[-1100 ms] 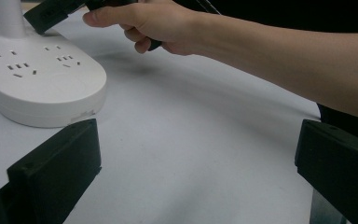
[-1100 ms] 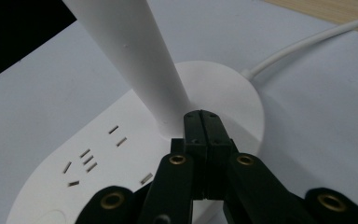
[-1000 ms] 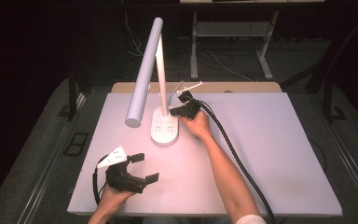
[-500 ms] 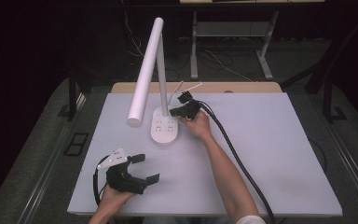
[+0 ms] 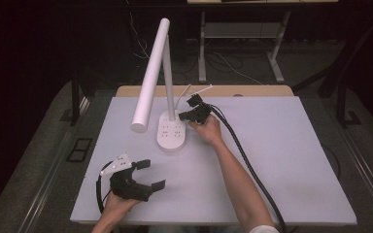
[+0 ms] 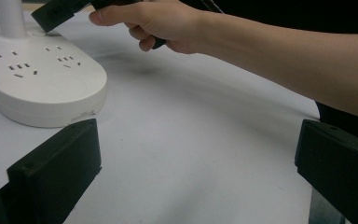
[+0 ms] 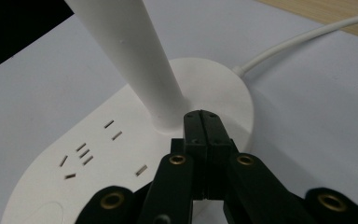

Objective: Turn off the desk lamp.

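On the white table stands a lamp whose long tube head leans out over the left side from a post rising out of an oval base with socket slots on top, a white cord running off its far end. The right gripper sits at the foot of that post, its two jaws pressed flat together with nothing between them, their tips just beside the post and over the base's back end. The left gripper rests near the front edge, well apart from the lamp, its jaws spread wide and empty, pointing across the bare table.
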{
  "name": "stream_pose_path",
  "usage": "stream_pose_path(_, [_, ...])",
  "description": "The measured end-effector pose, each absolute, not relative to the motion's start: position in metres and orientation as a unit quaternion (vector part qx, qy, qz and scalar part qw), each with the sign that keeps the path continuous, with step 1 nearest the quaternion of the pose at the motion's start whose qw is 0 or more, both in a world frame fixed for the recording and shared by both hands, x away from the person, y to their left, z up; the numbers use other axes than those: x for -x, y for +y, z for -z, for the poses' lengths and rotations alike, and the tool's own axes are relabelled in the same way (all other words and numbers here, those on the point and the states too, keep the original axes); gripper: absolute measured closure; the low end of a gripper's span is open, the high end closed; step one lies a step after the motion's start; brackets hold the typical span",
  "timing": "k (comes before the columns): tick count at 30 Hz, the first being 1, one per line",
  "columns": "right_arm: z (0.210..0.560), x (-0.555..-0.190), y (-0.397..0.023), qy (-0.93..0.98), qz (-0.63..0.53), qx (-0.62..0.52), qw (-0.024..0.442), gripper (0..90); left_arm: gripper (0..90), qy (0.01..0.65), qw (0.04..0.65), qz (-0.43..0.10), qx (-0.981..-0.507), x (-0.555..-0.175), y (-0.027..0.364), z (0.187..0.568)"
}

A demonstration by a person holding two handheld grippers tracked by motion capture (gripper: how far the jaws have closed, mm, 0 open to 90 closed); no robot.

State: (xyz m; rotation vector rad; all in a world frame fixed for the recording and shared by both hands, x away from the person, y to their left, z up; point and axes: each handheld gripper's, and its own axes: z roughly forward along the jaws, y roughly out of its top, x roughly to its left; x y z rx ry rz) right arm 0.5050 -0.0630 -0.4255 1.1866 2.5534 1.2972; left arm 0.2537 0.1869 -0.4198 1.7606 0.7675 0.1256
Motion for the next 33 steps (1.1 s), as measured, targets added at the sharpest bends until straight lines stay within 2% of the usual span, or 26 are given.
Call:
stream_pose_path(16, [0.406,-0.485,-0.098,0.806,-0.451,-0.383,0.015,89.8,0.0,0.327,0.571,-0.054,-0.751,-0.253,0.185,0.420])
stream_pose_path(17, [0.404,-0.483,-0.102,0.804,-0.454,-0.383,0.017,81.2,0.0,0.327,0.571,-0.054,-0.751,-0.253,0.185,0.420])
stream_pose_path(18, [0.402,-0.482,-0.105,0.803,-0.455,-0.384,0.018,80.0,0.0,0.327,0.571,-0.055,-0.751,-0.253,0.185,0.420])
stream_pose_path(28, [0.386,-0.456,-0.133,0.802,-0.461,-0.379,0.022,41.1,0.0,0.324,0.567,-0.053,-0.755,-0.254,0.182,0.421])
stream_pose_path(29, [0.386,-0.456,-0.133,0.802,-0.461,-0.379,0.022,41.1,0.0,0.324,0.567,-0.053,-0.755,-0.254,0.182,0.421])
stream_pose_path(30, [0.382,-0.450,-0.139,0.798,-0.466,-0.382,0.027,31.9,0.0,0.324,0.567,-0.053,-0.756,-0.254,0.181,0.421])
stream_pose_path(33, [0.377,-0.442,-0.148,0.797,-0.471,-0.378,0.023,11.9,0.0,0.323,0.567,-0.053,-0.756,-0.254,0.180,0.421])
